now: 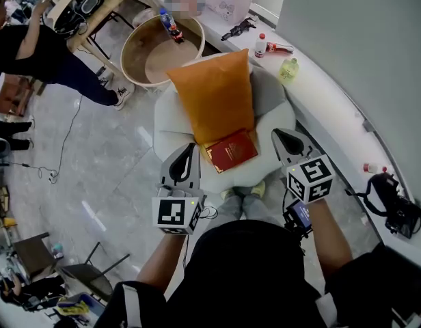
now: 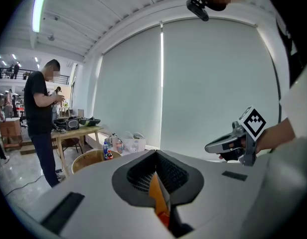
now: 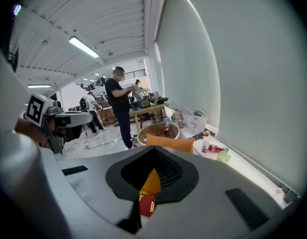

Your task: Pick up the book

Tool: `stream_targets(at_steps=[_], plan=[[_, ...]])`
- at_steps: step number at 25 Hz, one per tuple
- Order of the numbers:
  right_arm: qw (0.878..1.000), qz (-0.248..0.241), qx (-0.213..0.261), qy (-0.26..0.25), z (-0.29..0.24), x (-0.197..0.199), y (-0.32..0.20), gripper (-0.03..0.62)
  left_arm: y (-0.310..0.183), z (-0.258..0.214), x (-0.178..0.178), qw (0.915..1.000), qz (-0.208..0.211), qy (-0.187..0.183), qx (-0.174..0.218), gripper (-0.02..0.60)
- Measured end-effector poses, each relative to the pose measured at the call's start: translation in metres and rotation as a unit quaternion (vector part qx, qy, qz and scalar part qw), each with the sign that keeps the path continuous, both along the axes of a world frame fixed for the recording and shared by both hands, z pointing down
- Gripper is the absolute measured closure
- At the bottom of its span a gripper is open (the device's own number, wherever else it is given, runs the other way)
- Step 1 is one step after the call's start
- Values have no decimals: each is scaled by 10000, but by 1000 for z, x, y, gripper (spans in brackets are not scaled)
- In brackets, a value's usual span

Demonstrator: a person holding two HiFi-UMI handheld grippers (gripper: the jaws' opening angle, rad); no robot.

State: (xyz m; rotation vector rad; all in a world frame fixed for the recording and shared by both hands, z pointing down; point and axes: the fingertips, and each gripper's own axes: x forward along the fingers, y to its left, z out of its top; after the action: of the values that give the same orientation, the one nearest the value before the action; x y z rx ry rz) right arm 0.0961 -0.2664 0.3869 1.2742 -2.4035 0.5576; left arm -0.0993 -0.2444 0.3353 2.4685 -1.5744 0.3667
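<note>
A red book lies on the near end of an orange cushion, which rests on a white padded seat. My left gripper hovers just left of the book with its jaws together and nothing in them. My right gripper hangs to the book's right, a little apart from it, also shut and empty. In the left gripper view only slivers of the cushion and the book show through the slit between the jaws. The right gripper view shows the book the same way.
A round wooden tub with bottles stands behind the seat. A white curved ledge on the right carries a bottle, a green item and a black camera. A person in black stands at the far left by a wooden table.
</note>
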Motion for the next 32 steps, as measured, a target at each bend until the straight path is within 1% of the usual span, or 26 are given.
stream_targets(at_steps=[3,6,9,11,15,18,20,22,23,24,25,26,29,32], plan=[[9996,-145,-223,27,28,0,-5,588,-2,26,-8,9994,-111,-6,-326,577],[9985,-290,-449,76,66,4,-9,588,-1,64,-17,9977,-198,-100,-647,576],[9966,-384,-724,-38,113,5,-15,588,0,109,-28,9947,-348,-139,-956,575],[9947,-432,-930,-108,146,4,-18,588,-3,137,-33,9934,-426,-92,-1061,577],[9915,-611,-1147,-38,213,-5,-20,588,-8,203,-37,9911,-345,-170,-1278,576],[9871,-602,-1481,-110,275,-7,-22,588,-4,260,-35,9880,-205,-221,-1516,577],[9841,-603,-1668,-110,315,-4,-24,586,1,294,-38,9854,-225,-278,-1663,576],[9816,-704,-1768,-134,346,-3,-25,586,4,323,-41,9827,-284,-343,-1800,577],[9796,-763,-1848,-201,360,-4,-25,572,5,337,-42,9810,-310,-384,-1877,576],[9769,-817,-1954,-276,375,-5,-24,506,5,350,-43,9793,-331,-424,-1949,577],[9743,-862,-2058,-317,391,-6,-23,469,5,364,-43,9778,-349,-451,-2015,576],[9724,-893,-2132,-309,406,-5,-23,454,5,377,-42,9765,-369,-454,-2076,575],[9697,-909,-2254,-247,451,-2,-26,447,6,418,-39,9729,-448,-398,-2235,577],[9636,-947,-2470,-379,494,-4,-25,396,6,454,-37,9696,-555,-353,-2358,577]])
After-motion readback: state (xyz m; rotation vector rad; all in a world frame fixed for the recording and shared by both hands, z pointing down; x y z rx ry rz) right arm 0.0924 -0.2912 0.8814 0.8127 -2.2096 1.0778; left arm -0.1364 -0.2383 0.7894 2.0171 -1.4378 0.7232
